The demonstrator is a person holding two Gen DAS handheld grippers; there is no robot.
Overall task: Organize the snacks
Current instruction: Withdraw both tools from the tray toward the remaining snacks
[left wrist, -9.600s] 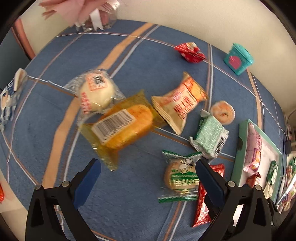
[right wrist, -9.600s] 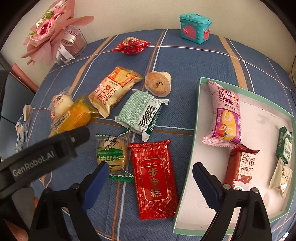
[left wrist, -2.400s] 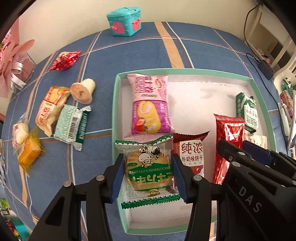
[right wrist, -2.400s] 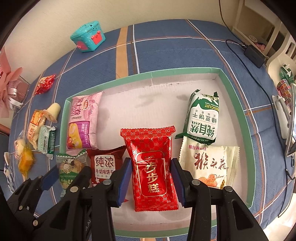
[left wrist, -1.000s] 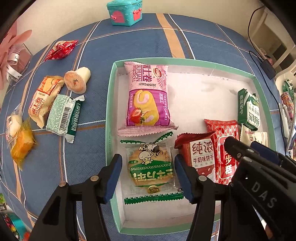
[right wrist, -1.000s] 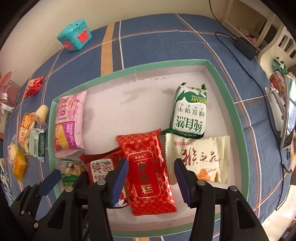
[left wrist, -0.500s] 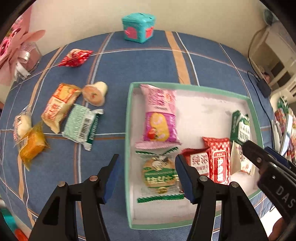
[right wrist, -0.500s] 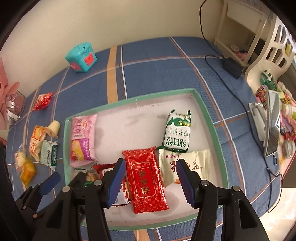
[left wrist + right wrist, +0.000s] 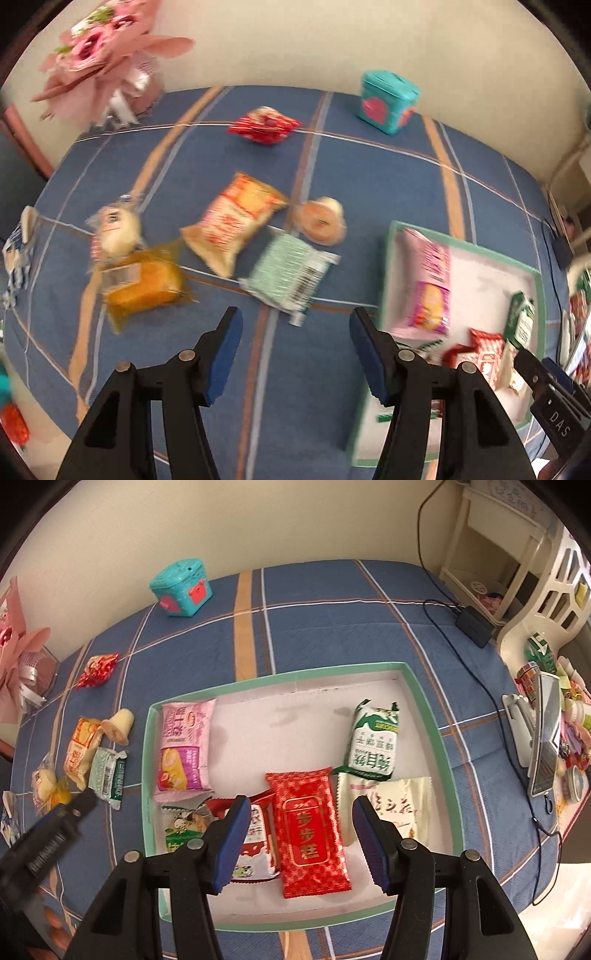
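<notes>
Left wrist view – left gripper (image 9: 295, 325) above cloth, right gripper (image 9: 297, 814) over tray (image 9: 424, 705), jaws wide, empty.

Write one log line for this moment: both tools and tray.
left tool: open, above pale green packet | right tool: open, above red packet | tray: six snacks

Woven, matt blue plaid cloth (image 9: 332, 620) over the table. Matt card tray (image 9: 432, 716), green rim, dull white floor. Glossy foil on the red snack pack (image 9: 308, 830); shiny plastic film on the pink cake pack (image 9: 184, 746) and green biscuit pack (image 9: 375, 744). Clear crinkled wrap around the orange cake (image 9: 144, 284). Smooth teal plastic box (image 9: 181, 587). Black matt plastic hand-held gripper (image 9: 297, 834) arms, blue ribbed rubbery pads (image 9: 231, 843).
</notes>
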